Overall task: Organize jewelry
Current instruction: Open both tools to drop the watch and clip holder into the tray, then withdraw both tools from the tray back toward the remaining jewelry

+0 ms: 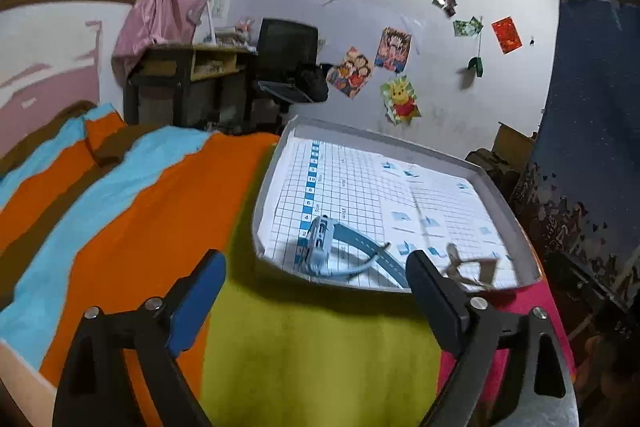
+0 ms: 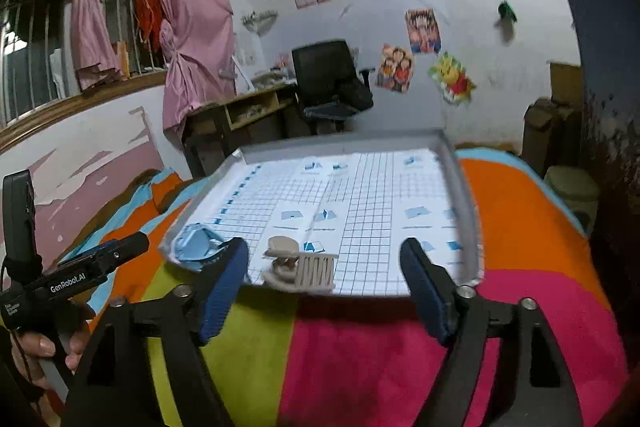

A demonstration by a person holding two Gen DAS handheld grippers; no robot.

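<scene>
On striped bedspread (image 1: 152, 187), grid-lined tray (image 1: 276, 155), postered wall (image 1: 360, 27)

Black office chair (image 2: 324, 79) beside desk (image 2: 248, 107); pink curtain (image 2: 192, 7) knotted.

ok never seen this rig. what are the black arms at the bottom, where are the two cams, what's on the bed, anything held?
No robot: a person holds a two-finger gripper in each hand, each with a fisheye camera looking along its fingers. The left gripper and right gripper are both open and hold nothing. On the striped blanket sits a shallow tray lined with grid paper. At its near edge lie a blue watch and a beige hair clip. The right view also shows the hand holding the left gripper.
</scene>
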